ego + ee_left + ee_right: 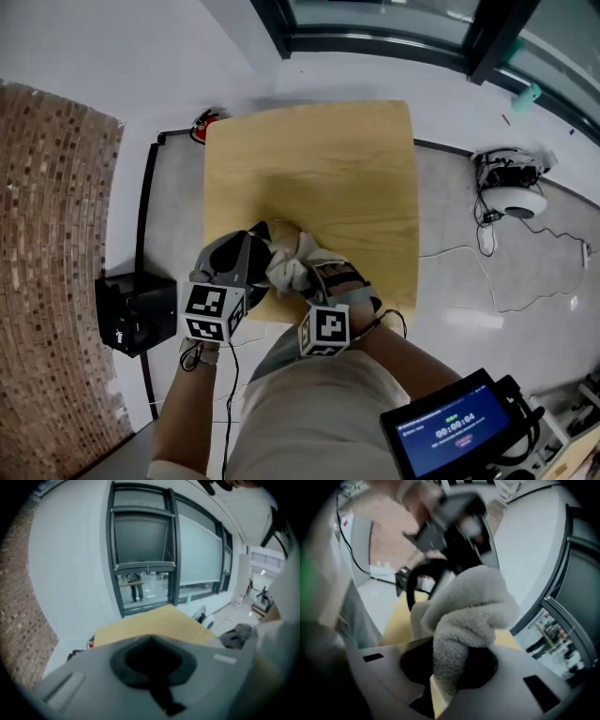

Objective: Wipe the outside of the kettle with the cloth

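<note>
right gripper (450,667) clamped on cloth (464,616) | left gripper (152,667) closed, looks empty | step: probably wiping kettle (409,587) | next: sweep cloth round body

Square light-wood bench (319,159) on a pale floor (450,216), kettle (246,253) and bunched pale cloth (292,264) together at its near edge, contact with the wood hidden, black box (141,314) on the floor at left.
</note>
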A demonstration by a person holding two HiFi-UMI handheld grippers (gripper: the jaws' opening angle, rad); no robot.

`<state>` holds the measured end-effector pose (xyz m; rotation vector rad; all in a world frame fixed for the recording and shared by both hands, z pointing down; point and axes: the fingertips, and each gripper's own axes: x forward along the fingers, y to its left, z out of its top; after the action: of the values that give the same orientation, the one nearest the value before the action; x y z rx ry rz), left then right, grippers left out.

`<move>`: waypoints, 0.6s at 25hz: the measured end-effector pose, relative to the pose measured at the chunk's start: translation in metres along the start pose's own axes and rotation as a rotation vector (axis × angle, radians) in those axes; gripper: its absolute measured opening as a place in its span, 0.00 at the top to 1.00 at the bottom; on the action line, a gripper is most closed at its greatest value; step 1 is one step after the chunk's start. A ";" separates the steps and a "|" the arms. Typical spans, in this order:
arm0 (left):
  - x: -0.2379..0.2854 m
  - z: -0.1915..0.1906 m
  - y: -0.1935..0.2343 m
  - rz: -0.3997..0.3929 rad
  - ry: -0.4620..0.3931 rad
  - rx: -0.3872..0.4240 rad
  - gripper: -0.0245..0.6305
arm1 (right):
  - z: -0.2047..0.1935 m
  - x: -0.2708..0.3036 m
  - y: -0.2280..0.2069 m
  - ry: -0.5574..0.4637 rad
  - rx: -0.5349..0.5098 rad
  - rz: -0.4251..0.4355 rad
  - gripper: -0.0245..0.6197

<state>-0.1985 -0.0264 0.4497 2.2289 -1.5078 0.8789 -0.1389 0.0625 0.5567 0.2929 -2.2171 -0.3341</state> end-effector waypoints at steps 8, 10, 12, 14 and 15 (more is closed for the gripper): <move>0.006 -0.004 0.002 0.028 0.025 -0.032 0.96 | -0.004 0.039 0.054 -0.075 0.913 0.435 0.82; -0.001 -0.013 0.022 0.095 0.038 -0.194 0.96 | -0.001 0.035 0.031 -0.165 1.117 0.427 0.82; -0.011 -0.024 0.041 0.162 0.041 -0.431 0.96 | -0.004 0.039 0.007 -0.179 1.124 0.359 0.82; -0.024 -0.034 0.047 0.219 0.021 -0.645 0.98 | -0.009 0.040 -0.023 -0.194 1.106 0.283 0.82; -0.030 -0.040 0.045 0.243 0.011 -0.728 0.98 | -0.009 0.039 -0.040 -0.223 1.126 0.258 0.82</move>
<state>-0.2603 -0.0002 0.4567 1.5341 -1.7523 0.3060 -0.1520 0.0114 0.5768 0.5599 -2.4068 1.1079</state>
